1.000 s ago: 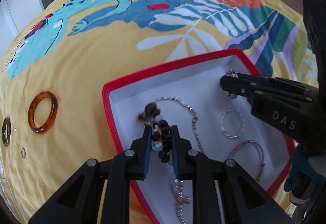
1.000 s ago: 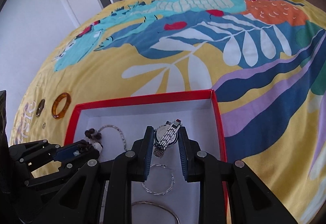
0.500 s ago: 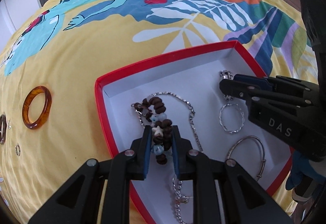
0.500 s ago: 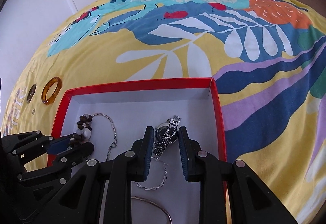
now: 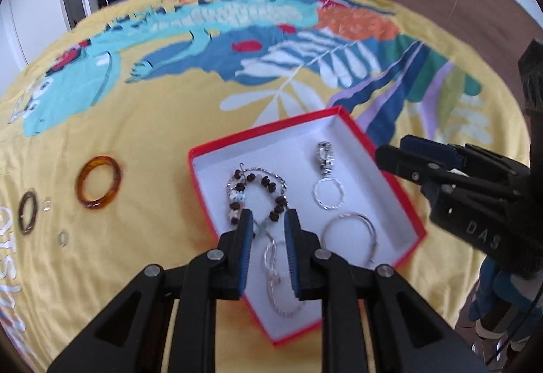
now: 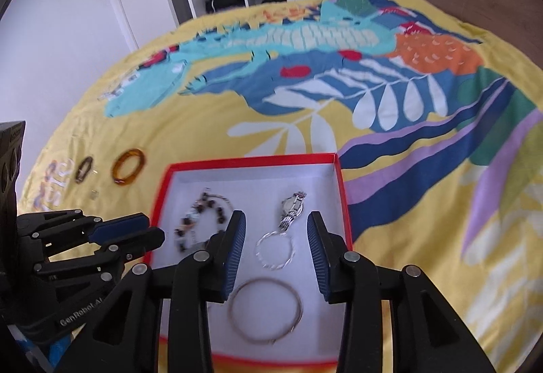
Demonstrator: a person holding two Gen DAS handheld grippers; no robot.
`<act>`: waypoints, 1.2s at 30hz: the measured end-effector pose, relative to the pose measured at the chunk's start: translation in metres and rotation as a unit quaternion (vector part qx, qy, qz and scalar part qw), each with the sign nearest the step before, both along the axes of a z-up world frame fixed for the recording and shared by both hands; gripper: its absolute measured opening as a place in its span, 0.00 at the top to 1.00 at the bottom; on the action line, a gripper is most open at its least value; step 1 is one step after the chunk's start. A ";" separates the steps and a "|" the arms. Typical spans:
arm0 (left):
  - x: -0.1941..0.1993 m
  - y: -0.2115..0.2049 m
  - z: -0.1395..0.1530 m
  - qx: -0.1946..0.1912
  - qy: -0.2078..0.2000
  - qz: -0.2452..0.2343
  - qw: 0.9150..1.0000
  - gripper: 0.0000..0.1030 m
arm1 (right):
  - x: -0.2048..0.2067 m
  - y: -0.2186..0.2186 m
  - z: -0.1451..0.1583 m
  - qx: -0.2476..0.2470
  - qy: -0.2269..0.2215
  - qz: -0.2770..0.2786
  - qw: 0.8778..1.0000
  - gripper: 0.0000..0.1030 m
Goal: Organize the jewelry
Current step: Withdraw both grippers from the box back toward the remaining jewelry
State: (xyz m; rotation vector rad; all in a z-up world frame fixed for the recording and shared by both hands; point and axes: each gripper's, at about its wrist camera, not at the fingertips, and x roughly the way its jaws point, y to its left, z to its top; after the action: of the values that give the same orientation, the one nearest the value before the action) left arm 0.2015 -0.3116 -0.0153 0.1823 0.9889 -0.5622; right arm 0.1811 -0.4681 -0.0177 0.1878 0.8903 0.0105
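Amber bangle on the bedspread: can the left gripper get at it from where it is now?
Probably yes. The amber bangle lies flat on the bedspread, outside the red box. The left gripper is open, empty, and nothing stands between them.

Yellow patterned bed (image 5: 142,122) with red box (image 5: 400,196), amber ring (image 5: 98,182), small rings (image 5: 27,212).

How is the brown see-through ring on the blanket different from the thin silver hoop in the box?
The amber translucent plastic ring is thick and lies outside on the yellow bedspread; the thin silver metal bangle is skinny and lies inside the red-rimmed white box. Both are round and lie flat.
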 end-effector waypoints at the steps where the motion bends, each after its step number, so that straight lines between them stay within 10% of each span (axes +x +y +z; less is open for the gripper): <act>1: -0.009 0.007 0.008 -0.001 -0.007 0.000 1.000 0.82 | -0.010 0.001 0.009 0.004 -0.008 -0.005 1.000 0.62; 15: -0.112 0.189 0.087 0.030 -0.074 0.074 0.994 0.82 | -0.140 0.008 0.117 -0.010 -0.103 -0.038 0.994 0.53; 25: -0.167 0.337 0.131 -0.004 -0.113 0.220 0.969 0.73 | -0.195 0.034 0.165 -0.010 -0.158 -0.030 0.987 0.51; 36: -0.223 0.403 0.138 -0.056 -0.119 0.298 0.946 0.72 | -0.234 0.082 0.199 -0.007 -0.200 0.006 0.980 0.49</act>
State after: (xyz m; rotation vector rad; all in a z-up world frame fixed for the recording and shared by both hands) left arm -0.0216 0.0917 0.1223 -0.1490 0.7231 -0.0355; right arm -0.0532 -0.3860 0.1809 0.1592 0.4903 0.0518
